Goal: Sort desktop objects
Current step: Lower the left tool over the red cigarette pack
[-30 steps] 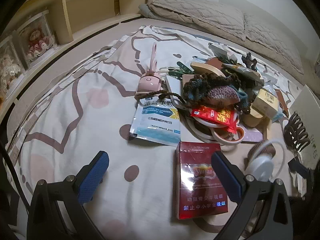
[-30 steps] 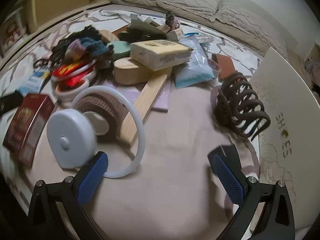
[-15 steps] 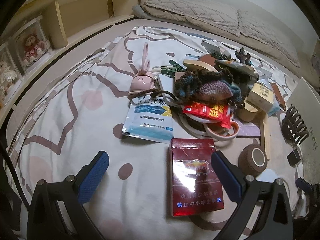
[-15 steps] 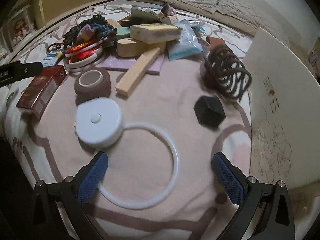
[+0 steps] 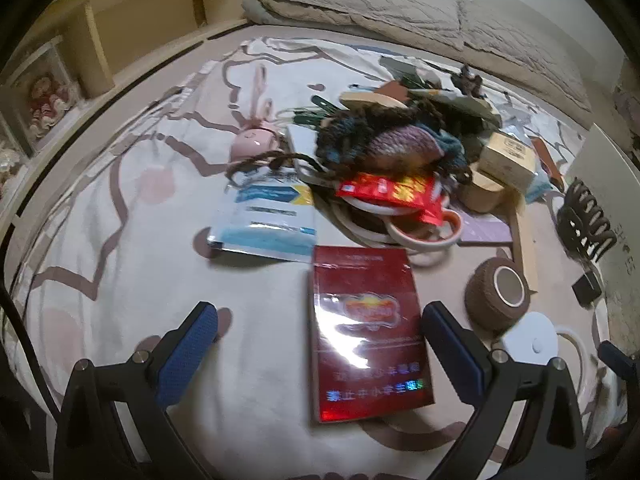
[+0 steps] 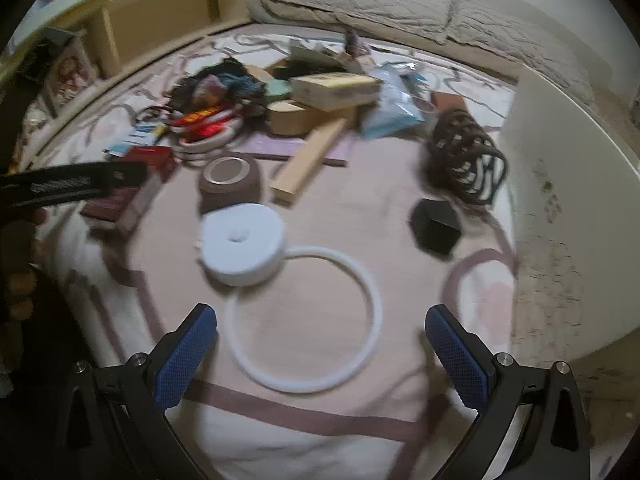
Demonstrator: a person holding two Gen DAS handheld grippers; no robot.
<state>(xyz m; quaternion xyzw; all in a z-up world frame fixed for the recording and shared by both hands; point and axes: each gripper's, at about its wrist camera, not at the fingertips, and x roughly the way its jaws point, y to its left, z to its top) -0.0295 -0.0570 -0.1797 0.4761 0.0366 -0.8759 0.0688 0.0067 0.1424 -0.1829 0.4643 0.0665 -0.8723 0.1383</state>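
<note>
Both grippers hover over the cluttered bed.
Left gripper [image 5: 318, 338] gapes above the red box [image 5: 366, 336]; right gripper [image 6: 320, 340] gapes, empty, above the white ring [image 6: 304, 318].

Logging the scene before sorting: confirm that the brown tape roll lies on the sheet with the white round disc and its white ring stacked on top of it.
Not stacked. In the right wrist view the white round disc and its white ring lie flat on the sheet, beside and in front of the brown tape roll.

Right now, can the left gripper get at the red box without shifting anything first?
Probably yes. The red box lies flat on the bedspread just ahead of the left gripper, whose jaws are open, with nothing on top of it.
</note>
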